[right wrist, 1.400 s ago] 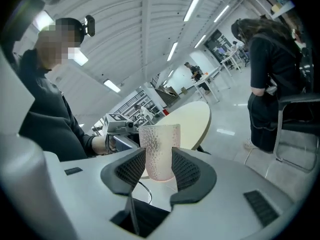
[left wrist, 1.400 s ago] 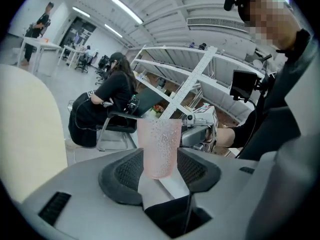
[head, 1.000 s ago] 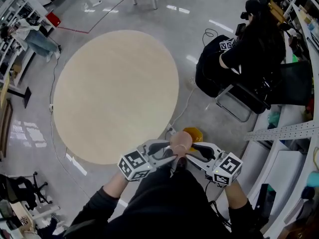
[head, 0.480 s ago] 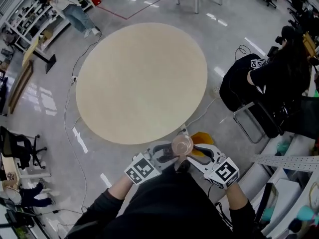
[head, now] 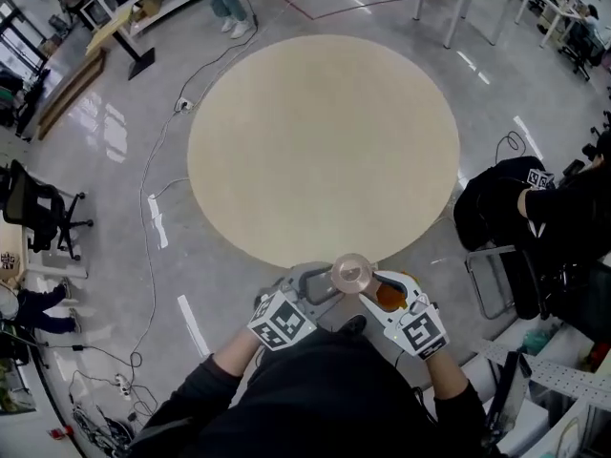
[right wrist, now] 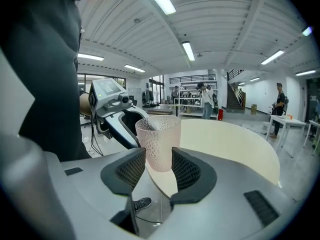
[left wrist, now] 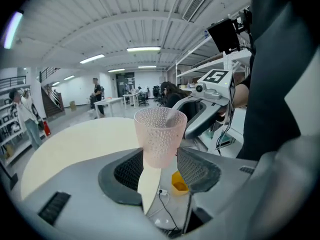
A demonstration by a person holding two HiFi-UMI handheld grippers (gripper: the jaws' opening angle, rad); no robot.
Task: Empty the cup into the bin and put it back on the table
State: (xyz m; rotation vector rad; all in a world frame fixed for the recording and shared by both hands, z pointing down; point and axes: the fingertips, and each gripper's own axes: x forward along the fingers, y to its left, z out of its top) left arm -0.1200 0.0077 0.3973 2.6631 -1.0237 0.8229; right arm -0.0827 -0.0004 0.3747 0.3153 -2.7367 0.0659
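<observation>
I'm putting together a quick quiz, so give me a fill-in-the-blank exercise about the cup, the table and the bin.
1. The pink cup, clamped by the left gripper and the right gripper, has its mouth facing ____.
2. The table top is ____ in shape.
3. The bin on the floor under the grippers is ____ in colour.
Missing words: up; round; yellow.

No readable text, numbers or brand marks anywhere. Only coded patterns: black-and-white square markers on the cube (head: 282,321) of the left gripper (head: 327,284) and the cube (head: 417,332) of the right gripper (head: 370,286). A similar marker (head: 540,179) sits by the seated person. Shelf items are too small to read.
</observation>
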